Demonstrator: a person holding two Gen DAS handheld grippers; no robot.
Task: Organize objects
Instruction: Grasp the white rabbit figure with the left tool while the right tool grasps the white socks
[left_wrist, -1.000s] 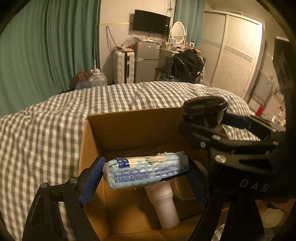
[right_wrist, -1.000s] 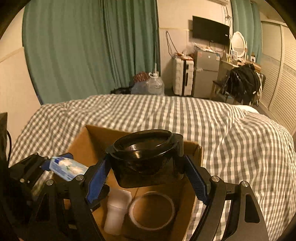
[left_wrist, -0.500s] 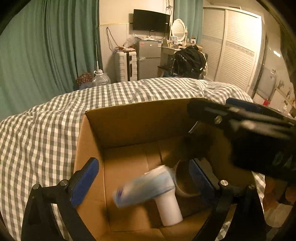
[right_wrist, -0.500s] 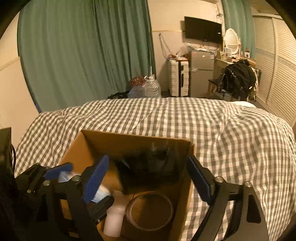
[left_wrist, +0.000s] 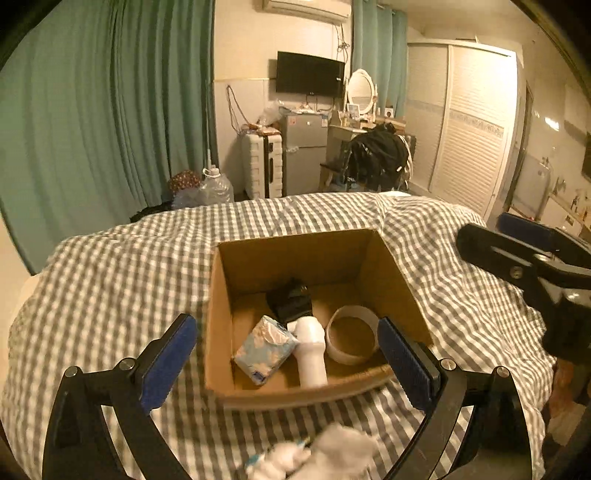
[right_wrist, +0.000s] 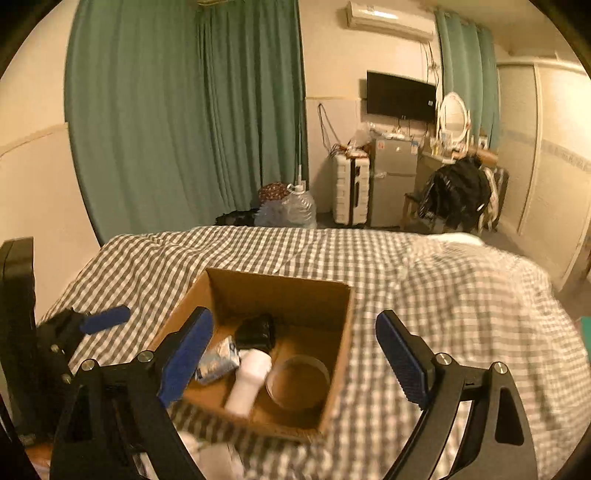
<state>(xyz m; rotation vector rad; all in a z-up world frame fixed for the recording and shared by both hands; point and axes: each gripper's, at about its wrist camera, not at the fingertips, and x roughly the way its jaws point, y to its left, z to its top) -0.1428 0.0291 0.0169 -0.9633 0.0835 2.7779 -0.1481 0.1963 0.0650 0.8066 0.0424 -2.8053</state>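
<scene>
Left gripper (left_wrist: 286, 356) sits low in the left wrist view, blue pads spread wide with nothing between them; its jaws have just been opening. Cardboard box (left_wrist: 221, 314) stands open on the checked bedspread (left_wrist: 110, 277), centre of frame, framed by the two pads but not touched by them. Inside, left to right: a pale blue tissue pack (left_wrist: 264, 349) lying tilted at the near left, a white bottle (left_wrist: 312, 352) on its side just right of it and touching it, a black container (left_wrist: 290, 301) behind both towards the back wall, and a roll of tape (left_wrist: 352, 338) at the right wall. Blurred white stuff lies at the bottom edge of that frame, outside the box; can't tell what it is. Right gripper (right_wrist: 293, 358) shows the same picture from its own camera: jaws gaping, empty, just been opening too, left pad overlapping the box's near left corner in view, right pad over bare bedspread right of the box.
</scene>
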